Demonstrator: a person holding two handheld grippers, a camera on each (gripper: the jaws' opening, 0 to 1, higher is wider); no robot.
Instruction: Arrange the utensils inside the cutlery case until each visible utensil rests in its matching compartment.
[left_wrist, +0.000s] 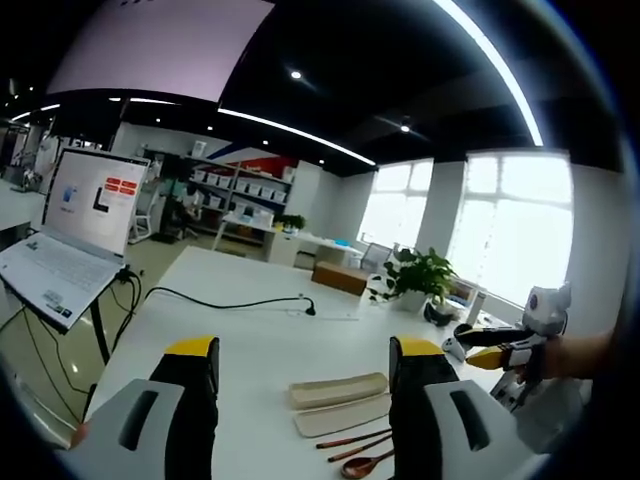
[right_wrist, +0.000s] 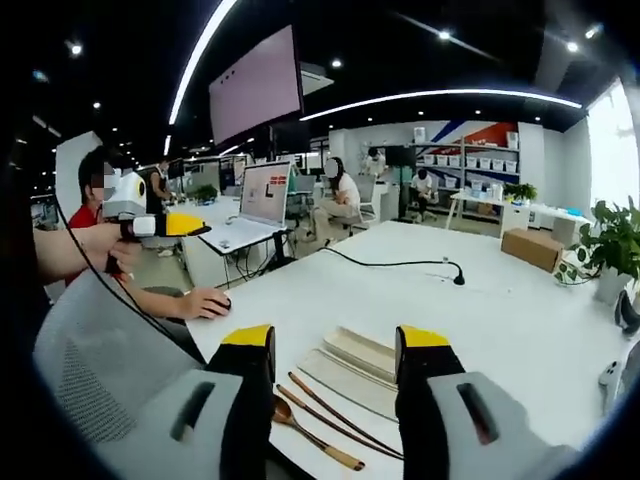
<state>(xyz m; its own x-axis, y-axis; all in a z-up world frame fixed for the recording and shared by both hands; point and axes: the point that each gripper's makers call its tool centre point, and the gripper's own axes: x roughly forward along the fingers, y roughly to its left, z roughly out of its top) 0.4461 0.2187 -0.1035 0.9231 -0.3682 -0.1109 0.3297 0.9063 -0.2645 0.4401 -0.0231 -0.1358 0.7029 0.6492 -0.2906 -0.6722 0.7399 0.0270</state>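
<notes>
Seen across a white table (left_wrist: 250, 330) in an open-plan office. Left gripper (left_wrist: 305, 365) raised above the tabletop, yellow-tipped jaws wide apart and holding nothing. Right gripper (right_wrist: 335, 350) likewise spread wide, nothing between its jaws.

Between the left jaws, in the left gripper view: beige cutlery case (left_wrist: 338, 390) lying flat, its lid (left_wrist: 340, 415) just beside it, nearer the camera. Close against the lid, wooden chopsticks (left_wrist: 352, 440) and a wooden spoon (left_wrist: 365, 463), all outside the case. Same set in the right gripper view: cutlery case (right_wrist: 362, 352), lid (right_wrist: 350, 385), chopsticks (right_wrist: 340, 415) and spoon (right_wrist: 305, 432) lined up side by side near the table's near edge.

Further back, a black cable (left_wrist: 230, 300) trailing across the tabletop, well apart from the case. Cardboard box (left_wrist: 338, 277) and potted plant (left_wrist: 420, 275) at the far side. Open laptop (left_wrist: 70, 235) on a stand off the table's left edge. Person's hand (right_wrist: 205, 302) resting on the table corner in the right gripper view, near a mesh chair back (right_wrist: 100, 370).

Wide bare tabletop around the case on every side.
</notes>
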